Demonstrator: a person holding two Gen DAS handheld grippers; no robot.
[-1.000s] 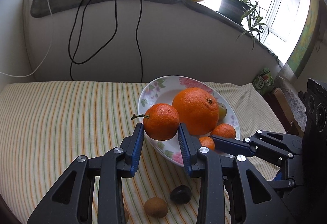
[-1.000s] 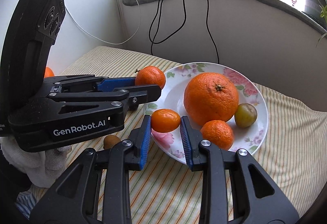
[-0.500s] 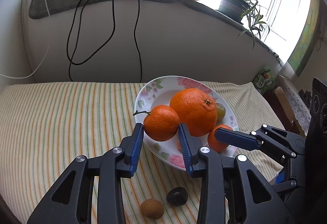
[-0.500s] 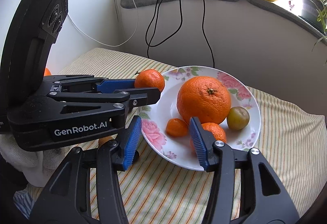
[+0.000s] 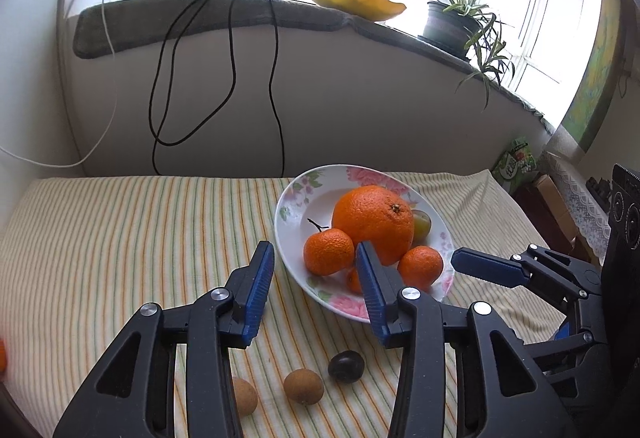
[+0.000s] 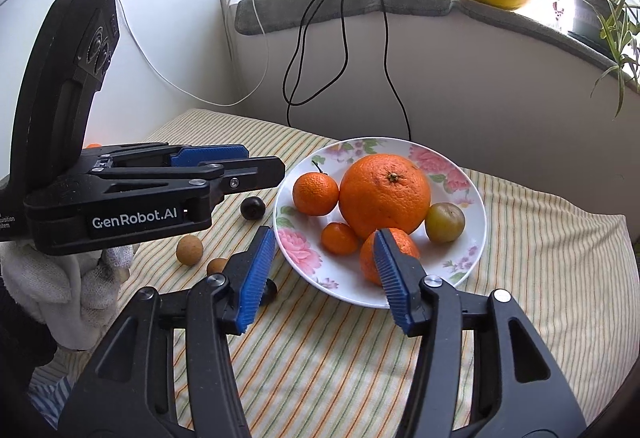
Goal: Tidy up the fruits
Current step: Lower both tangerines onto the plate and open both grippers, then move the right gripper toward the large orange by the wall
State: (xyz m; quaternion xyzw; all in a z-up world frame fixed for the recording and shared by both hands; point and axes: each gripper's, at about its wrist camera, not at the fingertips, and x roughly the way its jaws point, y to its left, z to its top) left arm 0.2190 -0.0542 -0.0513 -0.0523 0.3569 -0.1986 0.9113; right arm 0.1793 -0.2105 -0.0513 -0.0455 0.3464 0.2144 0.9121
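- While five fruits fill the flowered plate [image 6: 476,194] — one large orange [image 6: 384,194], three mandarins, one greenish plum [image 6: 445,222] — striped tabletop [image 5: 120,230] lies bare to its left.
- Four small fruits lie on the cloth near the plate's front rim.
- Left tongs [image 5: 316,270] and right tongs [image 6: 322,258] have just been opening; both stand apart, gripping nothing.
- "GenRobot.AI" marks the left tongs.

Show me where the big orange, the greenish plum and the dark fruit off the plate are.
big orange [image 6: 385,194], right wrist view, middle of its rind
greenish plum [image 6: 445,222], right wrist view, centre of its skin
dark fruit [image 5: 346,366], left wrist view, its top, on the striped cloth
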